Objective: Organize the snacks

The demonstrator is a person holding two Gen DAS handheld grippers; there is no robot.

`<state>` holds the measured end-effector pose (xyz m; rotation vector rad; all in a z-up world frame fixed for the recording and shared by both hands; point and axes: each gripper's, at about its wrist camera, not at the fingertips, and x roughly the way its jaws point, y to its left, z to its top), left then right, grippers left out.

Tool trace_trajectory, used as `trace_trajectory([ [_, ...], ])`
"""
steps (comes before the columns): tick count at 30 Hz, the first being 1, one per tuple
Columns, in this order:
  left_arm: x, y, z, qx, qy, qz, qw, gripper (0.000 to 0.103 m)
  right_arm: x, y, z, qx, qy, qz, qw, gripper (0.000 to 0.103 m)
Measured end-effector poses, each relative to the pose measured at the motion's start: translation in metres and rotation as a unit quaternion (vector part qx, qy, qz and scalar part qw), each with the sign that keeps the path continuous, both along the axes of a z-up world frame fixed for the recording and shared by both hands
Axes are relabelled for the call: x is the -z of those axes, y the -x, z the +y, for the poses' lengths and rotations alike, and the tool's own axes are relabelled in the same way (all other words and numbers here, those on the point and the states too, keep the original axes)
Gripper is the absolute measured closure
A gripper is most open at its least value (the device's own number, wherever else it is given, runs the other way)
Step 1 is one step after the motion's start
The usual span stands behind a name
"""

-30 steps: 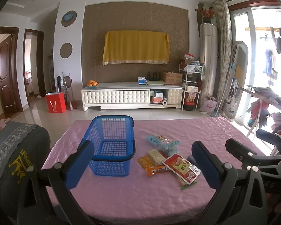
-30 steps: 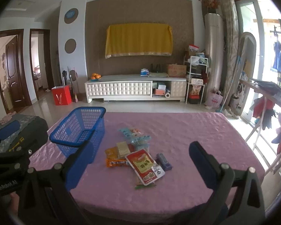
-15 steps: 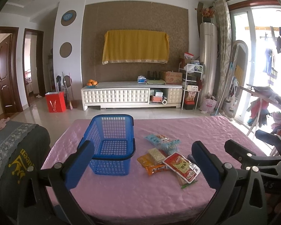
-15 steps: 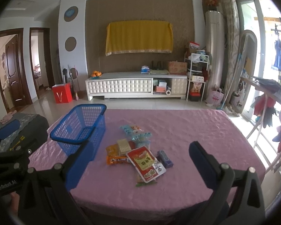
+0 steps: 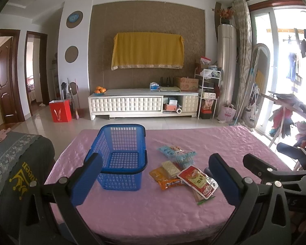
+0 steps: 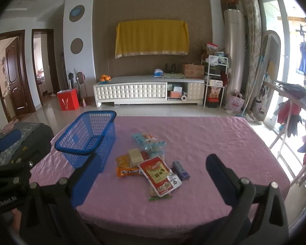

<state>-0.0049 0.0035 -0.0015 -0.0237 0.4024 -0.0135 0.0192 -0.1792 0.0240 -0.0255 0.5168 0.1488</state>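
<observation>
1. The right wrist view shows a small dark purple packet (image 6: 180, 170) just right of the red pouch (image 6: 160, 175); in the left wrist view that packet is almost hidden behind the left gripper's right finger.
2. The left wrist view shows the right gripper (image 5: 279, 163) at the right edge, over the worktop (image 5: 214, 140). The right wrist view catches only part of the left gripper's body (image 6: 8, 175) at its left edge.
3. The blue basket (image 5: 122, 153) sits left of the snack pile, with nothing in it (mesh floor visible).
4. The snacks lie loose on the pink worktop: light blue packets (image 5: 176, 152), a pale cracker pack (image 5: 170, 168), orange packets (image 5: 167, 180) and the red pouch (image 5: 197, 181) on top, overlapping.
5. The left gripper (image 5: 153, 181) has its fingers released, spread wide and holding nothing. The right gripper (image 6: 151, 181) is the same.
</observation>
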Motion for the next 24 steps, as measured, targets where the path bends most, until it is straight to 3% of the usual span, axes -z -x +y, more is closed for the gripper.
trace_trajectory([
  [24, 0.0069, -0.0018, -0.0039, 0.000, 0.005, 0.002, 1.0000, 0.000, 0.0005, -0.0008, -0.0009, 0.001, 0.000, 0.004, 1.000, 0.000],
])
